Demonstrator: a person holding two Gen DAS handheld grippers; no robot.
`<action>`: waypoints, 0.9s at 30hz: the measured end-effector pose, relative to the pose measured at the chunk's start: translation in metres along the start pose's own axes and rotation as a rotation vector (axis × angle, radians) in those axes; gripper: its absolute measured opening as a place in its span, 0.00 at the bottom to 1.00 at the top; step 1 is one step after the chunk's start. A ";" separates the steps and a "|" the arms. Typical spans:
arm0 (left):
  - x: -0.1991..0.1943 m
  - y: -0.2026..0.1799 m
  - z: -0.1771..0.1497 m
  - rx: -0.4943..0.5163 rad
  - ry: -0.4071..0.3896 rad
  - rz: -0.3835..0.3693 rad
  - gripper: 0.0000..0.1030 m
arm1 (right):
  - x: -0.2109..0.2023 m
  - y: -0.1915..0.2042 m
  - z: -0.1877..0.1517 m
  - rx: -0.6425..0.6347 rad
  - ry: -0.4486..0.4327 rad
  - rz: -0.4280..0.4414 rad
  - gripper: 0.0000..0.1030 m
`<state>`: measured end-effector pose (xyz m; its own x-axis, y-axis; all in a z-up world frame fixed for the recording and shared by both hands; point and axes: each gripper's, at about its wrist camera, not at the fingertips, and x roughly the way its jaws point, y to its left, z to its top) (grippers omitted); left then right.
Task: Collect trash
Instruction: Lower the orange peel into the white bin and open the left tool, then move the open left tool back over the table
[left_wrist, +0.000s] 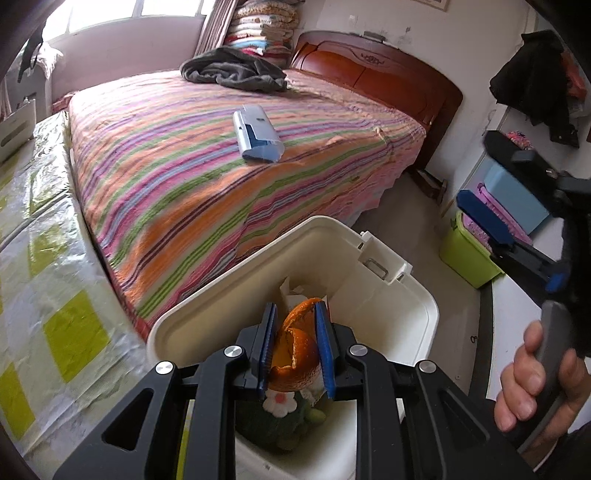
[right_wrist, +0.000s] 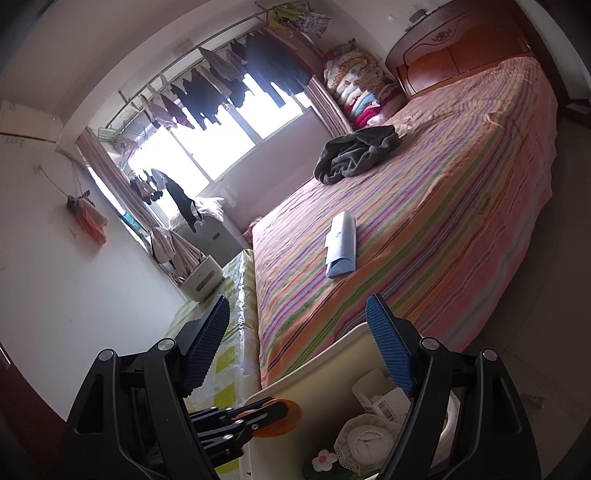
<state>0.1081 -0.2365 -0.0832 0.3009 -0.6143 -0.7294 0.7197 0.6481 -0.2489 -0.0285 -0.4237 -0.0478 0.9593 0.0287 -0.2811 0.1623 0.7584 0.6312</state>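
Now orange peel (left_wrist: 295, 343) sits clamped between left tongs (left_wrist: 295, 347) above bin (left_wrist: 413, 306).

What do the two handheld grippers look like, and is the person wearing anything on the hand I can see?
Both the left gripper and right gripper have black linkage arms with round silver pivot pins and flat blue ribbed finger pads. The right one has a grey handle. The hand is ungloved; a dark sleeve edge shows below it.
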 end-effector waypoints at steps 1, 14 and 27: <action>0.003 0.000 0.002 -0.007 0.005 0.001 0.21 | 0.000 -0.002 0.001 0.005 0.000 0.001 0.73; 0.022 0.003 0.018 -0.075 0.017 0.042 0.62 | 0.000 -0.015 0.002 0.061 0.006 0.012 0.74; -0.012 0.060 0.033 -0.188 -0.065 0.180 0.70 | 0.003 -0.016 0.005 0.065 0.007 -0.010 0.74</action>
<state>0.1686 -0.2049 -0.0687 0.4571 -0.5056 -0.7317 0.5243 0.8178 -0.2375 -0.0268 -0.4387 -0.0552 0.9559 0.0257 -0.2927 0.1870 0.7151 0.6735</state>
